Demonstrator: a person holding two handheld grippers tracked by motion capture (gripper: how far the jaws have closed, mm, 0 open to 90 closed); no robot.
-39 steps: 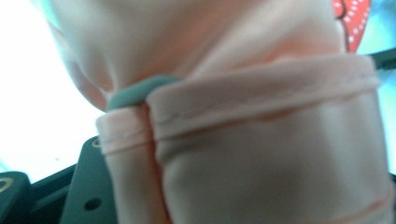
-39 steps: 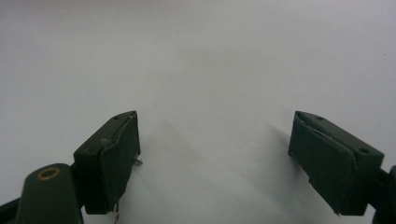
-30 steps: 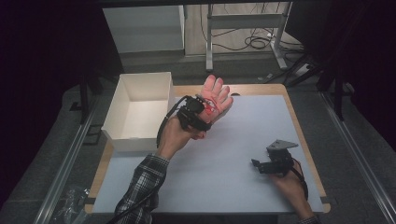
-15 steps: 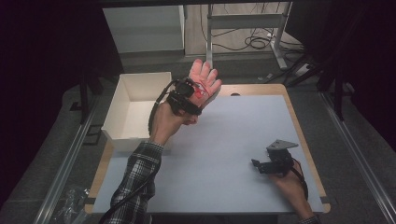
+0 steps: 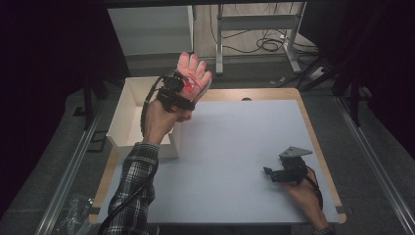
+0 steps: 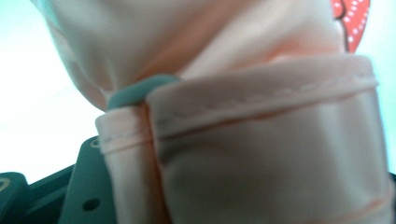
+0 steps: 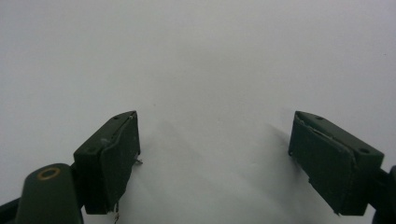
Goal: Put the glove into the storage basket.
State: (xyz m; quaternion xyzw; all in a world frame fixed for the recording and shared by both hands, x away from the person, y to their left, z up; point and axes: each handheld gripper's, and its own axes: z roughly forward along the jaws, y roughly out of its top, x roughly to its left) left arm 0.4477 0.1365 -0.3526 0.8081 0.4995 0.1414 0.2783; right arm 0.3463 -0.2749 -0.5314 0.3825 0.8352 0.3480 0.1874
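Since the earlier frames, left gripper (image 5: 182, 90) has travelled up and left in the high view, from over the pale sheet to the upper centre-left, now above the near right corner of the open white rectangular box (image 5: 128, 122). It carries a pale pink fabric glove with a red dotted patch (image 5: 194, 74); the glove's fingers point up toward the frame top. Left gripper view: the glove's hemmed cuff (image 6: 261, 140) is pinched close against the lens, jaws clamped together on the cloth. Person's plaid sleeve (image 5: 132, 191) rises from the bottom left.

Right gripper (image 5: 270, 172) has stayed put at lower right of the high view, low over the light grey counter (image 5: 235, 147). Right gripper view: jaws stand wide apart, bare counter surface (image 7: 210, 93) between them, nothing held.
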